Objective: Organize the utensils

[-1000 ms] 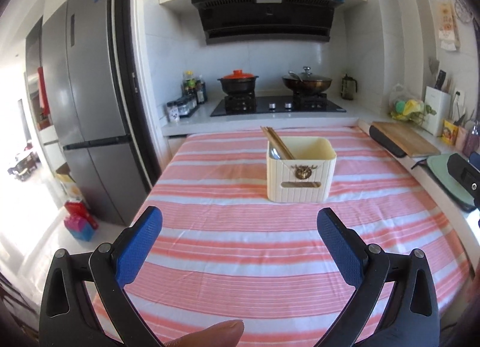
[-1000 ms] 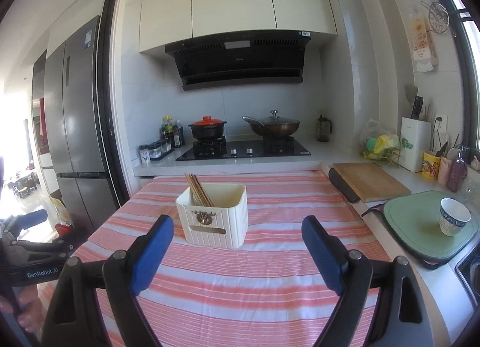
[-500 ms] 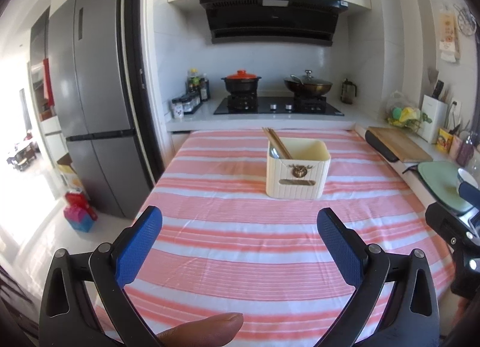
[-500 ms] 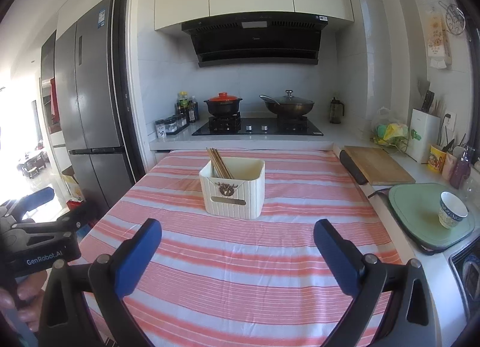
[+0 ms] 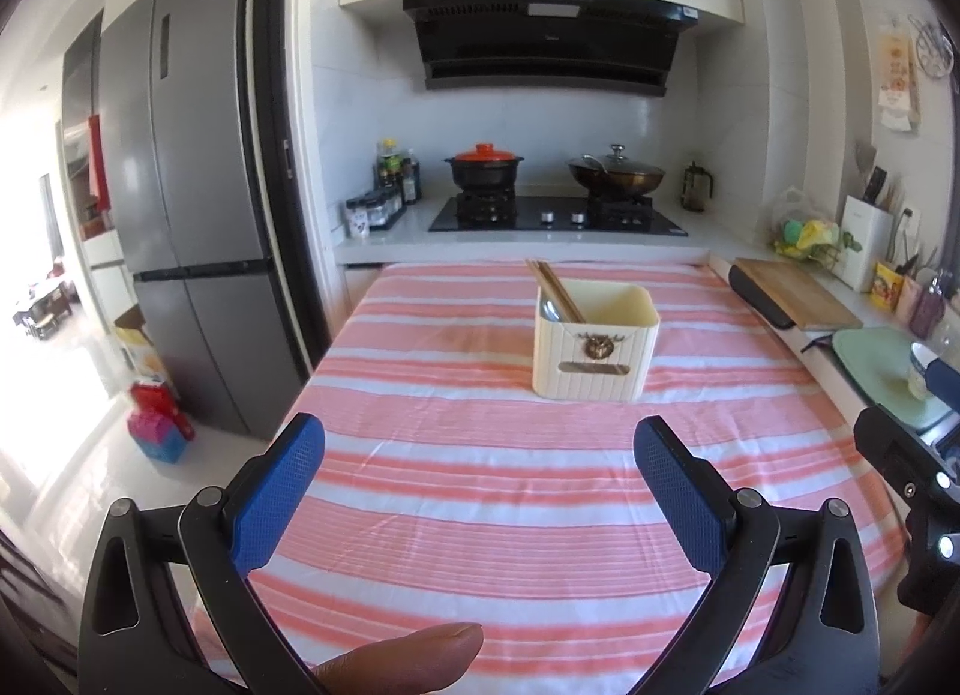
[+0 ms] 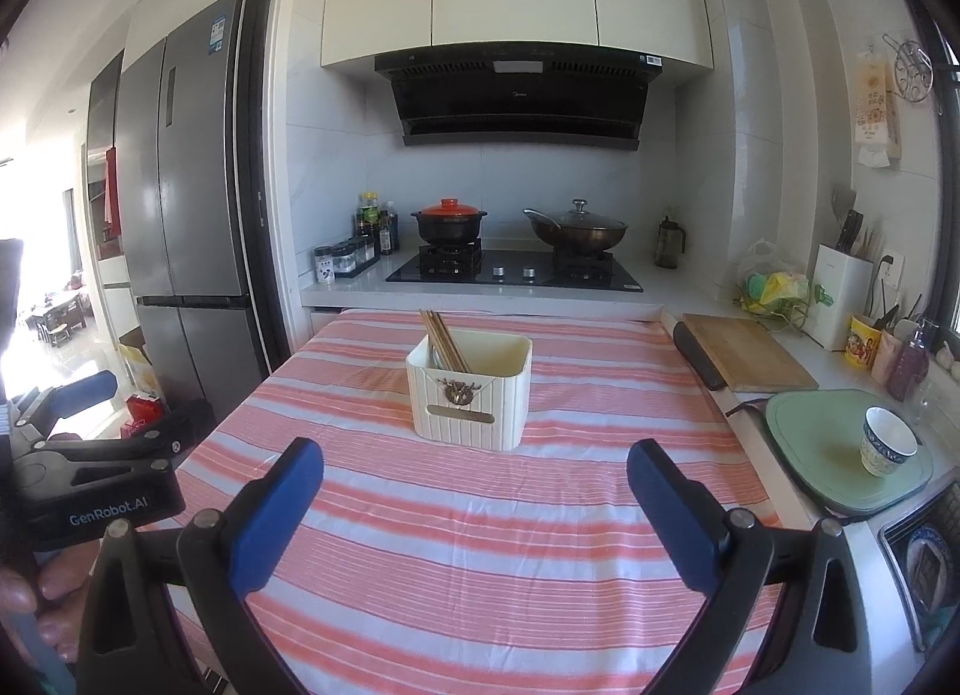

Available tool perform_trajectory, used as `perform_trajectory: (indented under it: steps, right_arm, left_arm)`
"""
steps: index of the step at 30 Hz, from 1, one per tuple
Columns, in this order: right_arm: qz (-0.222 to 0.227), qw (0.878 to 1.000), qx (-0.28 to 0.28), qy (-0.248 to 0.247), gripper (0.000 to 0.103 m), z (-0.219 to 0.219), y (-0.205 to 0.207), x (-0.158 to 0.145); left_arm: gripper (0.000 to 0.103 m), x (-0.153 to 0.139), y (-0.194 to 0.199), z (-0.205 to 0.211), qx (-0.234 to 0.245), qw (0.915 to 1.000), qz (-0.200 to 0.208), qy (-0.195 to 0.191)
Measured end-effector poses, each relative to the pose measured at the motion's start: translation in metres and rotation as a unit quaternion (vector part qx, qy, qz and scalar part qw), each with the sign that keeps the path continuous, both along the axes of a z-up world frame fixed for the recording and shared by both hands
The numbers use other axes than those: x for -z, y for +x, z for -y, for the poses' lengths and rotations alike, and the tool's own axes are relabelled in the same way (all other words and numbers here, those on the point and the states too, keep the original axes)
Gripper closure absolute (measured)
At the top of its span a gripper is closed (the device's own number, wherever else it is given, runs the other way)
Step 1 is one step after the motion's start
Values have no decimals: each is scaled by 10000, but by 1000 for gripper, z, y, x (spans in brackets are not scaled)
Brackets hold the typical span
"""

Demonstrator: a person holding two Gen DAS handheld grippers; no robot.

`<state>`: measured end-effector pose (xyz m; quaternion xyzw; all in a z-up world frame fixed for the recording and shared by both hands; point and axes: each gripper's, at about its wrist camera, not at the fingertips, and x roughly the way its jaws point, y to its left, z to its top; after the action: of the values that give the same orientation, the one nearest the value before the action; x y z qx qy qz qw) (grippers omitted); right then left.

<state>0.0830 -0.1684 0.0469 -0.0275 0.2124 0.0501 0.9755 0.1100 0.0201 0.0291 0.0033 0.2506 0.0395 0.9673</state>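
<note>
A cream utensil holder (image 5: 594, 341) stands on the striped tablecloth (image 5: 480, 491), with brown chopsticks (image 5: 555, 290) and a metal utensil leaning in its left side. It also shows in the right wrist view (image 6: 471, 395), chopsticks (image 6: 444, 341) inside. My left gripper (image 5: 477, 485) is open and empty, well short of the holder. My right gripper (image 6: 474, 509) is open and empty, also short of it. The left gripper's body (image 6: 96, 491) shows at the left of the right wrist view.
A wooden cutting board (image 6: 744, 359) lies on the right counter. A green mat (image 6: 840, 455) carries a small bowl (image 6: 888, 449). A stove with a pot (image 6: 450, 221) and a wok (image 6: 576, 230) stands behind. A fridge (image 5: 192, 215) is at the left.
Both grippers have pulled back and risen from the holder, which now looks smaller and farther. Both stay open and empty.
</note>
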Motion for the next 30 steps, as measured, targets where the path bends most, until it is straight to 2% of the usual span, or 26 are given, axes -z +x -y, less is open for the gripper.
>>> perform_trajectory:
  steps: [12,30]
  right_arm:
    - [23,9997,-138,-201,0,-9,-7,-4]
    - [8,9996,-150,-225,0,-10,-8,-5]
  left_arm:
    - [0,1,1,2,49,10000,-14,54]
    - [0,-2,-1,0,57,10000,3,27]
